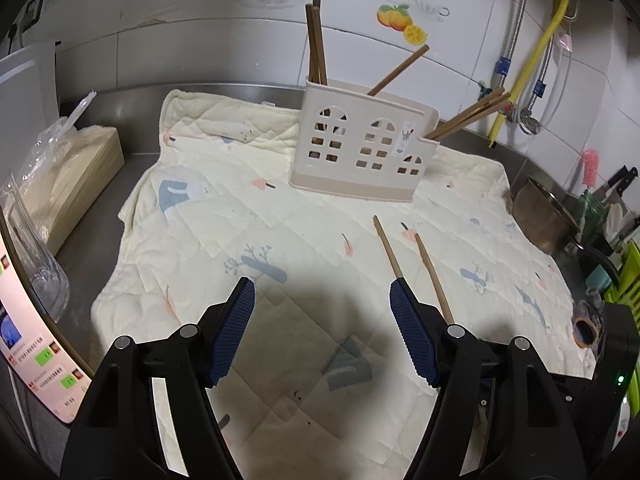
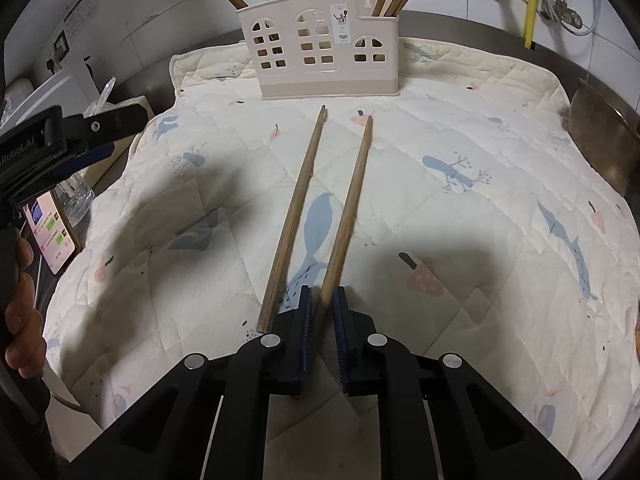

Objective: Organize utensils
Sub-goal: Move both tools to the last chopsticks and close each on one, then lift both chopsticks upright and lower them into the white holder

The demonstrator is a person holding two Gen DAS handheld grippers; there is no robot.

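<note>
Right tool pinching shut on thick end of right chopstick, lying on quilted cloth in front of beige holder; second chopstick lying loose just beside left pad, so probably worth lifting straight and slow, keeping clamp square, tipping narrow end toward a holder slot without dragging the neighbour. Left tool hanging wide apart, gripping nothing, over bare cloth. Right wrist view showing the clamp and a hand gripping left tool; left wrist view showing only chopstick tips, plus pot at worktop edge.
</note>
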